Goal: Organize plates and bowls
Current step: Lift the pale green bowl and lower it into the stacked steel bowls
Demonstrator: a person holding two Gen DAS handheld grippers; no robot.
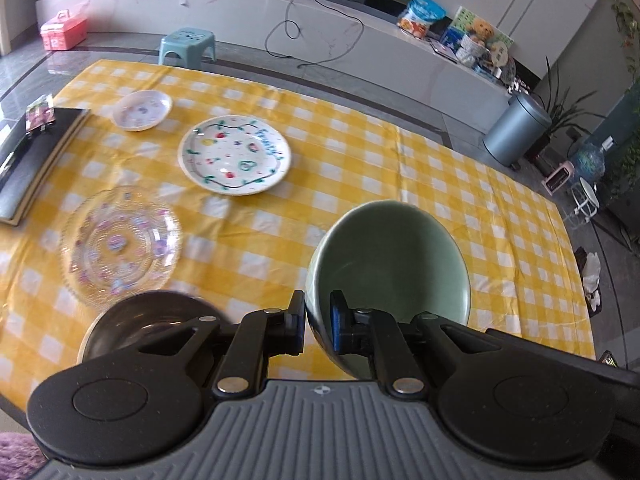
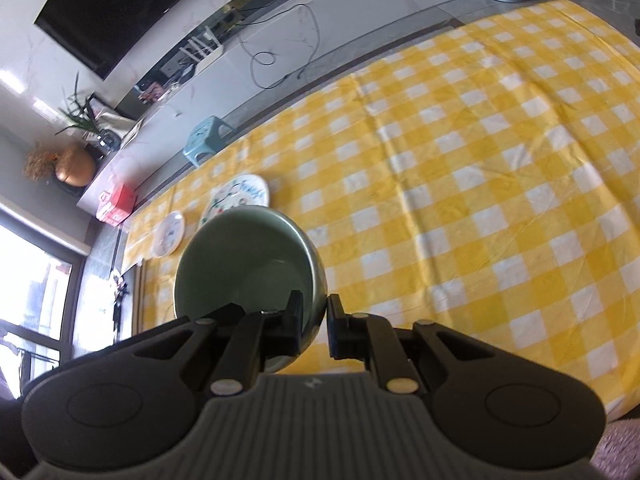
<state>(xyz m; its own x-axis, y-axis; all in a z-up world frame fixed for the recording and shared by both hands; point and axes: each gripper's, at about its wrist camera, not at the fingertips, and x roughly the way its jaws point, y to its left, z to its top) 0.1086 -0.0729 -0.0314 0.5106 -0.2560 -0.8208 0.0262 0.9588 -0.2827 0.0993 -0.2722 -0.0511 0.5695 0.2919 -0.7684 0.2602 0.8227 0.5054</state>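
Overhead, both grippers clamp green bowl (image 1: 392, 264) by opposite rim walls, bowl held clear above yellow-checked tablecloth (image 1: 460, 184). Left gripper (image 1: 316, 322): jaws nearly closed on rim, one pad inside, one outside. Right gripper (image 2: 314, 326): same narrow pinch on far wall. Below on cloth: fruit-pattern plate (image 1: 235, 155), small white plate (image 1: 142, 110), glass plate (image 1: 120, 246), dark bowl (image 1: 144, 328) nr left gripper.

On the table (image 1: 360, 152), the small plate (image 1: 142, 110) lies upper left in the left wrist view, the painted plate (image 1: 234, 154) right of it, the glass plate (image 1: 120, 246) below, the bowl (image 1: 390, 264) lower right.
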